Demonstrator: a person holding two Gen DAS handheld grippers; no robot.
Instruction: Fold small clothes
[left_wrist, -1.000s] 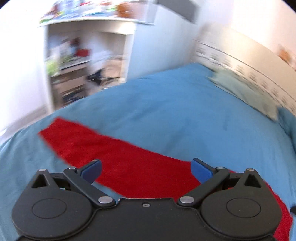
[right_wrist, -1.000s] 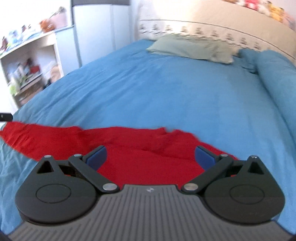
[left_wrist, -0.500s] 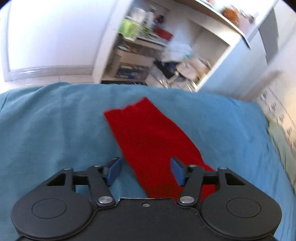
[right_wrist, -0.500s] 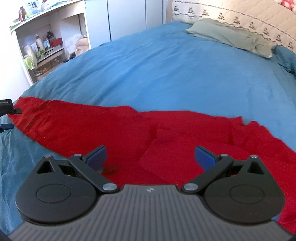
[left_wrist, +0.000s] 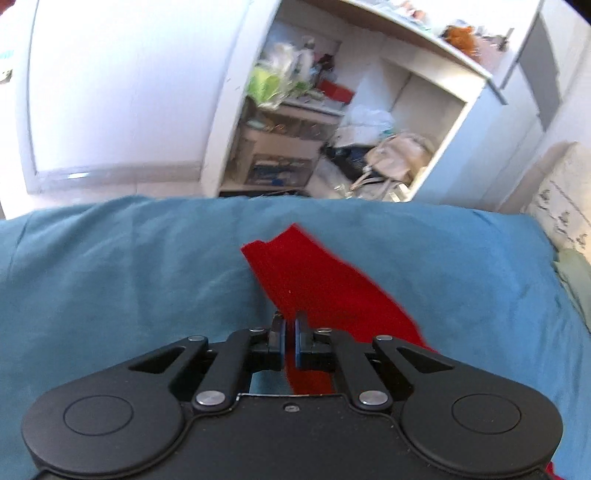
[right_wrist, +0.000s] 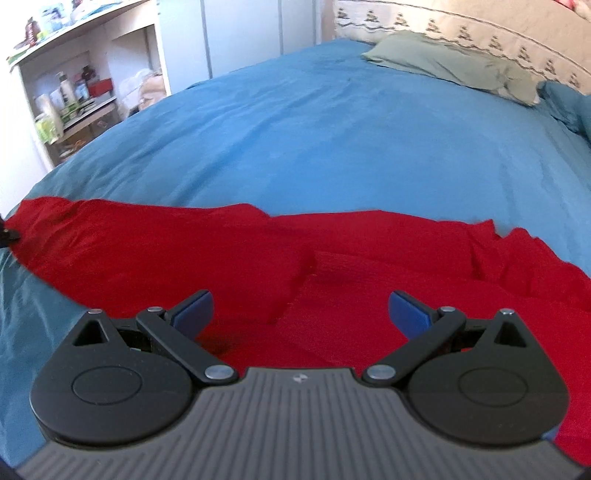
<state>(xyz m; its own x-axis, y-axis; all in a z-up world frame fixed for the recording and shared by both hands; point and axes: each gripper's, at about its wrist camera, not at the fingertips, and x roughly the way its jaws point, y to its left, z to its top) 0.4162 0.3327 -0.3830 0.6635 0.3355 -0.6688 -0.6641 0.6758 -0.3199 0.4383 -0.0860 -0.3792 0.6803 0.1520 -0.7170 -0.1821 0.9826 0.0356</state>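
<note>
the bright red, soft knit garment (right_wrist: 258, 266) lies spread on the blue bed cover (right_wrist: 332, 140), near the bed's near edge, its long axis running left to right across the right wrist view. one narrow end of it reaches out to the far left, and the bulk, with a raised fold near the middle, lies just in front of the right hand-held gripper (right_wrist: 300, 308).

in the left wrist view the same garment shows as a long red strip (left_wrist: 314, 280) running away from the left hand-held gripper (left_wrist: 290, 332) toward the bed's far edge, with a cluttered white shelf unit (left_wrist: 332, 110) beyond. the left hand-held gripper's jaws are drawn right together, and the red cloth's edge passes between the blue pads, so it appears to have a pinch on that narrow end of the garment.

the right hand-held gripper's jaws stand wide apart with nothing in them; its blue fingertips (right_wrist: 194, 308) hover just above the red cloth, whether touching it cannot be told. a small dark part at the far left edge of the right wrist view, at the garment's tip, is likely the left hand-held gripper.

so the left side is already holding one end of the long axis, while the right sits over the middle to right part. the coming move probably needs the right hand-held gripper to close on the cloth directly below and ahead of it, so both ends can be carried together across the garment's short axis.
</note>
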